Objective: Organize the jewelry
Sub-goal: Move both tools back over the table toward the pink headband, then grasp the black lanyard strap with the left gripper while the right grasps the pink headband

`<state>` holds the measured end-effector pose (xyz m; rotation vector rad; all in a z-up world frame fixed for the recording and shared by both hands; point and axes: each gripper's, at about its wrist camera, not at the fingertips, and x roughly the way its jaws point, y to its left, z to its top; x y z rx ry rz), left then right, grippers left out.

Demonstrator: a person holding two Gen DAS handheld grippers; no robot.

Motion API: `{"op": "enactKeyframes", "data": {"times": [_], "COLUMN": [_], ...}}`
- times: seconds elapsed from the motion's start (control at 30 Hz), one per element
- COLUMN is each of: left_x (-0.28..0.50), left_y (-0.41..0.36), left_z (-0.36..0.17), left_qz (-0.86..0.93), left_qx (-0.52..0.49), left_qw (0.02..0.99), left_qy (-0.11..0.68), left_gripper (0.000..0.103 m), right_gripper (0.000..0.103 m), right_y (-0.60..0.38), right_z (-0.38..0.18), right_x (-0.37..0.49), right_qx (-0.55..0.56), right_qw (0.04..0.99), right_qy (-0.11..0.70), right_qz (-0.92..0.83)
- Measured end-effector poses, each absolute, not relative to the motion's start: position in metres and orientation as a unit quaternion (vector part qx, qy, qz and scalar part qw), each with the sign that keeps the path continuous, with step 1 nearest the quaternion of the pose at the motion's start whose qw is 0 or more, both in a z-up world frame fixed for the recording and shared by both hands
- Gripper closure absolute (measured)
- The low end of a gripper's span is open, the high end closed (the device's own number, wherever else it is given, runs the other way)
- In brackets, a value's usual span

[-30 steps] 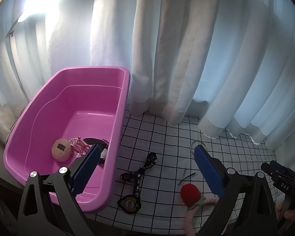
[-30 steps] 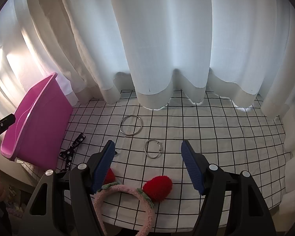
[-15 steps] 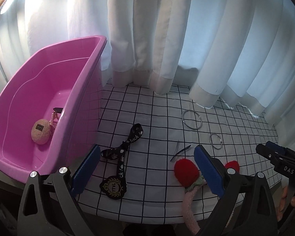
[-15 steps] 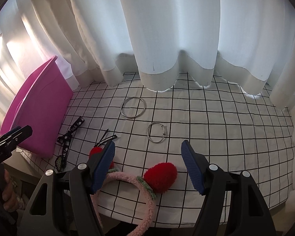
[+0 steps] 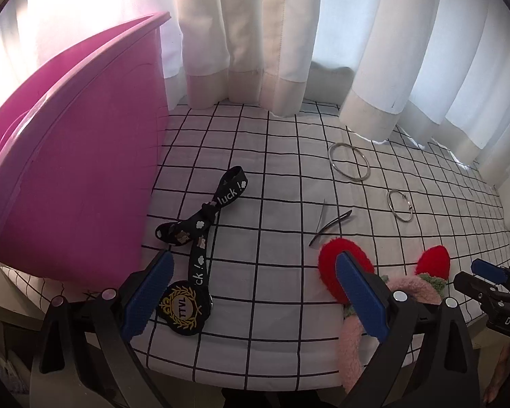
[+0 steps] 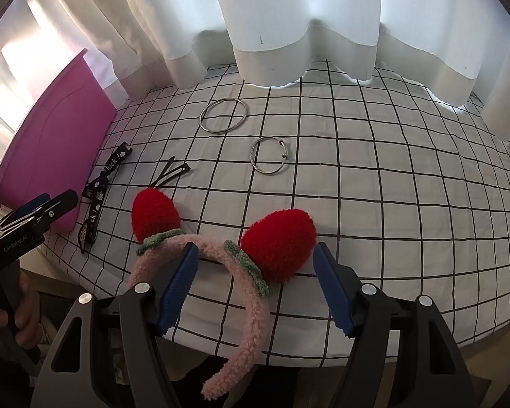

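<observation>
Both tongs have sunk toward the grid-checked cloth point(image 6: 374, 183), jaws apart, empty. Right gripper point(image 6: 255, 272) straddles the fuzzy pink headband with red pom ears point(image 6: 278, 241); left gripper point(image 5: 251, 285) flanks the black printed ribbon with round badge point(image 5: 200, 238). Beyond: dark hairpins point(image 6: 171, 173), two silver bangles point(image 6: 224, 115). Magenta plastic tub point(image 5: 74, 176) far left, its contents now hidden; pickup looks imminent.

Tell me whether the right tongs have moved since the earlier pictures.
Yes. The right tongs have come down toward the checked tablecloth: the pink headband now looms larger between the open jaws, and the curtain hem sits higher.
</observation>
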<state>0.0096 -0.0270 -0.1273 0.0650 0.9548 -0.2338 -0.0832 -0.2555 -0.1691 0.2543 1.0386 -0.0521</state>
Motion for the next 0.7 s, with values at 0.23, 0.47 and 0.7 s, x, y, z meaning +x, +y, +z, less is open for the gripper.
{"op": "enactKeyframes", "data": {"times": [0.23,0.47,0.7], "left_x": [0.033,0.045,0.054], "left_y": [-0.022,-0.015,-0.019], "left_z": [-0.152,-0.167,-0.183], "left_qz": [-0.080,-0.065,-0.059], "left_qx": [0.022,0.018,0.026], "left_qw": [0.876,0.870,0.865], "left_qy": [0.476,0.489,0.498], "left_gripper": [0.009,0.009,0.009], "right_gripper": [0.036,0.036,0.036], "right_y": [-0.249,-0.241,-0.241], "right_z": [-0.187,-0.203,-0.220], "right_x": [-0.083,-0.080,-0.074], "right_qx": [0.107,0.095,0.079], "right_qw": [0.853,0.844,0.835], "right_qy": [0.510,0.527,0.543], "right_qz": [-0.017,-0.011,-0.025]}}
